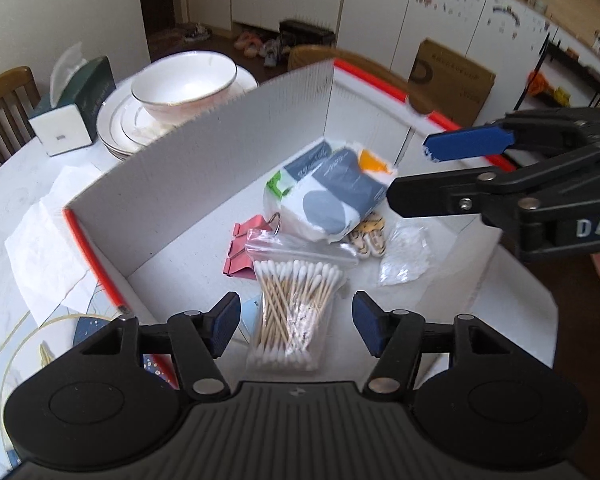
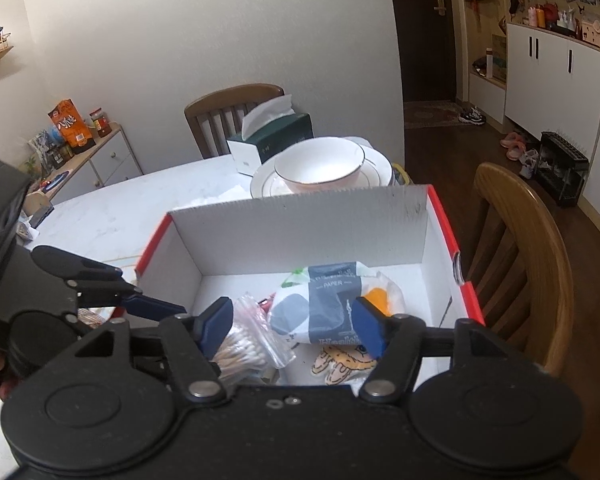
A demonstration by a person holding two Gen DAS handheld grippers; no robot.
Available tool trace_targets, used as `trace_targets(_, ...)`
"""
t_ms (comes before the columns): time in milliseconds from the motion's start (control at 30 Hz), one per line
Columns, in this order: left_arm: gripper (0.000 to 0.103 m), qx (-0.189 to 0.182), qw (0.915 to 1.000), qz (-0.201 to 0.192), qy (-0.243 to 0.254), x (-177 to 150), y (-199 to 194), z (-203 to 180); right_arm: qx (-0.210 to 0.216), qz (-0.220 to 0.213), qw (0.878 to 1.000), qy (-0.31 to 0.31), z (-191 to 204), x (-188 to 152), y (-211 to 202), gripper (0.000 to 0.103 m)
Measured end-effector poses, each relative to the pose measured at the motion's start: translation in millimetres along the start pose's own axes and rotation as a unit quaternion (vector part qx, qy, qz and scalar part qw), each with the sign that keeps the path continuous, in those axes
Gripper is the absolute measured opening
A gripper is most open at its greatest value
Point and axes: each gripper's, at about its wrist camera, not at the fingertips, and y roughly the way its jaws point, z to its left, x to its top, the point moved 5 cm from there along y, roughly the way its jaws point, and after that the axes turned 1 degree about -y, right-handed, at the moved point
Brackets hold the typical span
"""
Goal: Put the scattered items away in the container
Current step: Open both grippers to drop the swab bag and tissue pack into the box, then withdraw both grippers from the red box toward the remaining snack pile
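A white cardboard box with red edges (image 1: 204, 152) (image 2: 300, 220) sits on the table. Inside lie a bag of cotton swabs (image 1: 296, 304) (image 2: 248, 344), a tissue pack (image 1: 332, 196) (image 2: 328, 304), pink binder clips (image 1: 244, 248), a tiger-print item (image 1: 370, 236) (image 2: 340, 364) and a clear plastic bag (image 1: 404, 256). My left gripper (image 1: 296, 324) is open and empty above the swab bag. My right gripper (image 2: 294, 328) is open and empty over the box; it also shows in the left wrist view (image 1: 410, 172), above the box's right side.
A bowl on stacked plates (image 1: 184, 88) (image 2: 320, 168) and a tissue box (image 1: 72, 108) (image 2: 272, 136) stand beyond the box. A paper napkin (image 1: 48, 240) lies left of it. Wooden chairs (image 2: 516, 264) stand around the table.
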Motion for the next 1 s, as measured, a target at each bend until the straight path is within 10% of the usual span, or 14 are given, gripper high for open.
trace_targets(1000,0.079,0.022,0.9909,-0.125,-0.045,-106.9,-145.6,83.2,0.004,-0.021,1.000,-0.023,155.9,-14.0,-16.3,0.086)
